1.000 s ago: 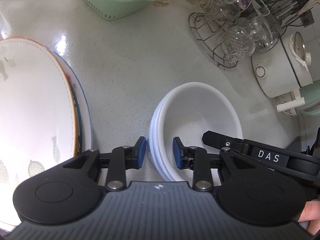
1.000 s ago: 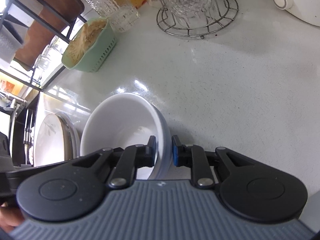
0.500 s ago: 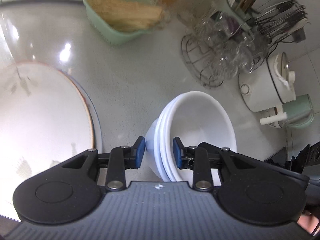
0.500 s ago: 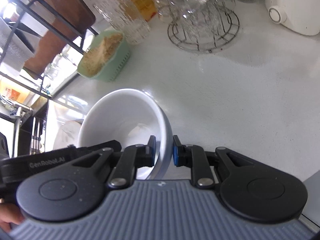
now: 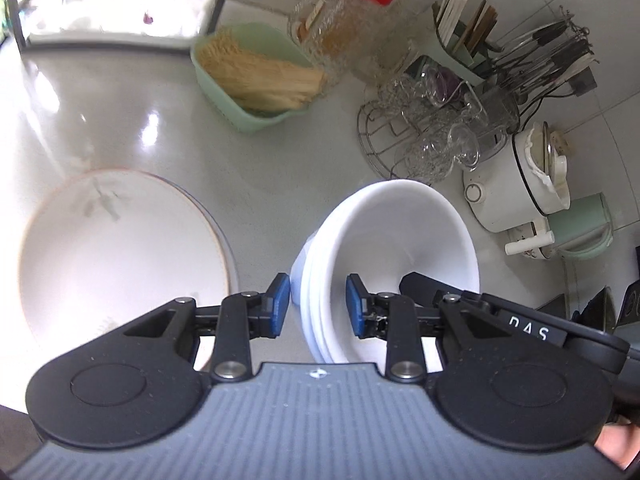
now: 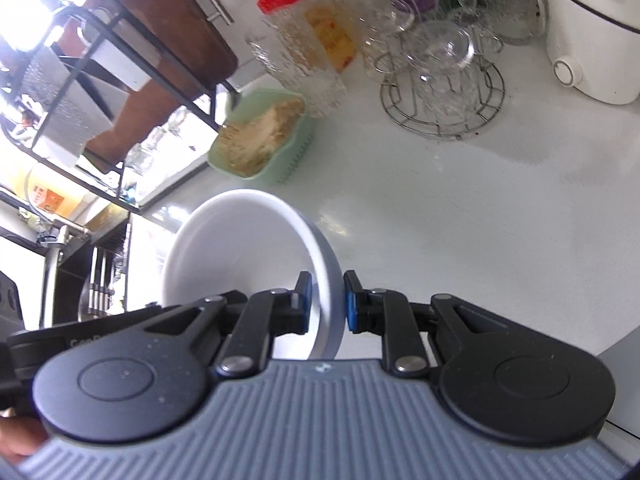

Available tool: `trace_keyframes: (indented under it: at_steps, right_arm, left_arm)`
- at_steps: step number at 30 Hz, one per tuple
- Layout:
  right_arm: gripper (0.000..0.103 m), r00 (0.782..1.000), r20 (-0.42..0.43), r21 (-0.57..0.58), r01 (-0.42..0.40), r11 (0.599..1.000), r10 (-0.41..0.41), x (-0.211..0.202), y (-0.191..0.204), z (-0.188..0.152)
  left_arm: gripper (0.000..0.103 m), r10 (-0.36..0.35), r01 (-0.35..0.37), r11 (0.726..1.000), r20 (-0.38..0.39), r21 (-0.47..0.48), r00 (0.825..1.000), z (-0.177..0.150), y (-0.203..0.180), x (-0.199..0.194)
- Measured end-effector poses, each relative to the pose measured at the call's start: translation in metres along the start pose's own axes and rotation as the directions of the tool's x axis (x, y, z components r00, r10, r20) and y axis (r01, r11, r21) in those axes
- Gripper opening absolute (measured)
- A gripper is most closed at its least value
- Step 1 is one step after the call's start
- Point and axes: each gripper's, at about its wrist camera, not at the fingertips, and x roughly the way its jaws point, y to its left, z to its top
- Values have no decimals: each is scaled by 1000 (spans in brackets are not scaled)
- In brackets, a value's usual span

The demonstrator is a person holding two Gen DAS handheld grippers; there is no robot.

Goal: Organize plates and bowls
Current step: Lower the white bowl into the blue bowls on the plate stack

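A stack of white bowls (image 5: 392, 248) is lifted off the counter, held at opposite rims by both grippers. My left gripper (image 5: 318, 306) is shut on the near rim of the stack. My right gripper (image 6: 326, 308) is shut on the other rim, and the stack (image 6: 240, 252) shows to its left. The right gripper's body (image 5: 520, 328) reaches into the left wrist view. A stack of large white plates (image 5: 120, 252) with an orange edge lies on the counter to the left of the bowls.
A green basket of chopsticks (image 5: 256, 76), a red-lidded glass jar (image 5: 348, 28), a wire rack of glasses (image 5: 424, 132), a white cooker (image 5: 516, 184) and a utensil holder (image 5: 552, 52) line the back. A dark shelf frame (image 6: 120, 60) and sink (image 6: 96, 280) are to the left.
Both grippers have risen with the bowl stack, which has left the counter. The plates and counter items now look farther below.
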Motion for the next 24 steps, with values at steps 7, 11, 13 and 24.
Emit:
trace_keyframes:
  at_steps: [7,11,13,24]
  right_arm:
    - [20,1000,14,-35,-25,999,26,-6,31,-3]
    - [20,999,3,-51,-42,998,43,0,46,-6]
    - [20,999,-4,-69,-49,996,49,5,56,-8]
    - [21,997,-71,-178,-39,983,26,43,109,-28]
  left_arm:
    - [34,3,-2,1000,54,-13,999,1,17,-37]
    - [35,11,-9,999,76,-33,997,-2,35,-51]
    - [35,20,-16,999,91,-46,996,-4,45,-55]
    - [35,78,-63,987,93,-148,993,-20,110,-61]
